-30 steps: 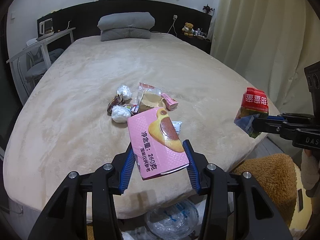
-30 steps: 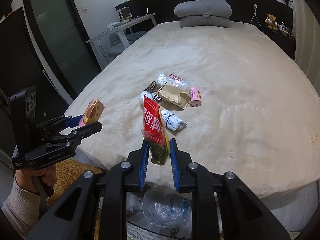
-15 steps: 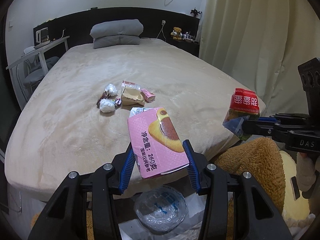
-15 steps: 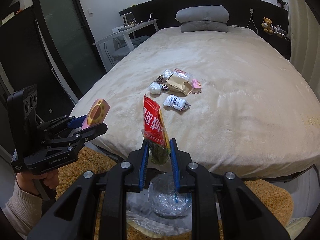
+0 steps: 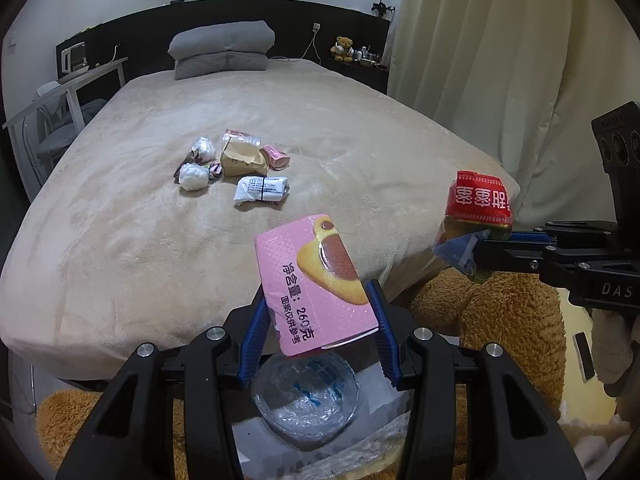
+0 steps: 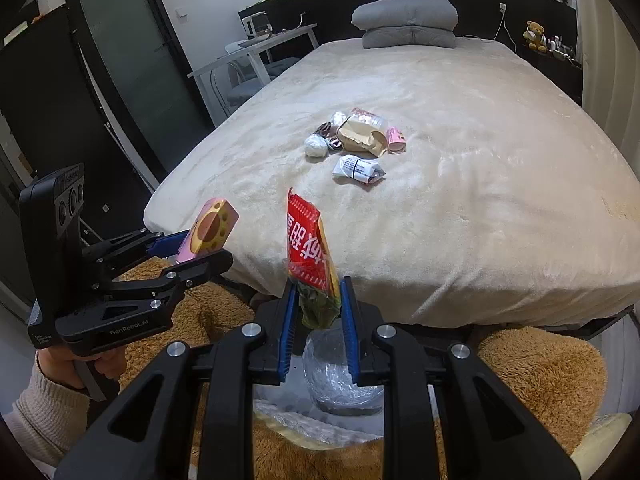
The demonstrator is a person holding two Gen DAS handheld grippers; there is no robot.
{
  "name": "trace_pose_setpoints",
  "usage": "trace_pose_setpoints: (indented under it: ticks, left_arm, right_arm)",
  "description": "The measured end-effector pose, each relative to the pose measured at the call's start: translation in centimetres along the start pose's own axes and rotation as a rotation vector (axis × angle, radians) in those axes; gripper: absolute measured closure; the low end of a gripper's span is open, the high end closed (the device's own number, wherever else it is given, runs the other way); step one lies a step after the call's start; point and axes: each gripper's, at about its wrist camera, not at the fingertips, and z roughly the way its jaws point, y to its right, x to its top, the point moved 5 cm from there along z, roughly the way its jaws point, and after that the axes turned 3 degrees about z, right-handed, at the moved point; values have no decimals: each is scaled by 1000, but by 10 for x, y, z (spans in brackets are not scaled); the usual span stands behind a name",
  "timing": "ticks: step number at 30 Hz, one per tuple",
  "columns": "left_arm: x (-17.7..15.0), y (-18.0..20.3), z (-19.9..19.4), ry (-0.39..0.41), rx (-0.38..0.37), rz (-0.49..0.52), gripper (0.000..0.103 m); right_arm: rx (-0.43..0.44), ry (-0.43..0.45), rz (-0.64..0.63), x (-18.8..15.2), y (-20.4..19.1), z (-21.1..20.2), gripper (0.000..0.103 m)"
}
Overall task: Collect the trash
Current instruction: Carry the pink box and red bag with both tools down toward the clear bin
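Left tool [image 5: 318, 322] is clenched on a pink box [image 5: 316, 280], which stands tilted between its blue pads, off the foot edge of the bed [image 5: 120, 240]. Straight below the box, under the tool, sits a crumpled clear bag [image 5: 306, 400]. Ahead of this tool and a little left, well apart on the bed, lies the trash pile [image 5: 236, 164]: white wads, a brown paper bag, a small pink carton and a white wrapper nearest the tool.

Right tool [image 6: 318, 308], just right of the left one, grasps a red snack packet [image 6: 306, 248] by its lower end, so the packet stands upright. The clear bag shows below these pads too. A hand [image 6: 76, 364] in a cream sleeve holds the left tool's grip. Brown plush fabric [image 6: 540, 364] lies beneath both tools.
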Motion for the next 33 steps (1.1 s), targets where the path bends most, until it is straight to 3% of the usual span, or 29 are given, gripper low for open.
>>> trace_pose_setpoints:
  ticks: [33]
  left_arm:
    - [-97,-14,142,-391,-124,-94,57]
  right_arm:
    - [15,-392,140,-66,54,135,81]
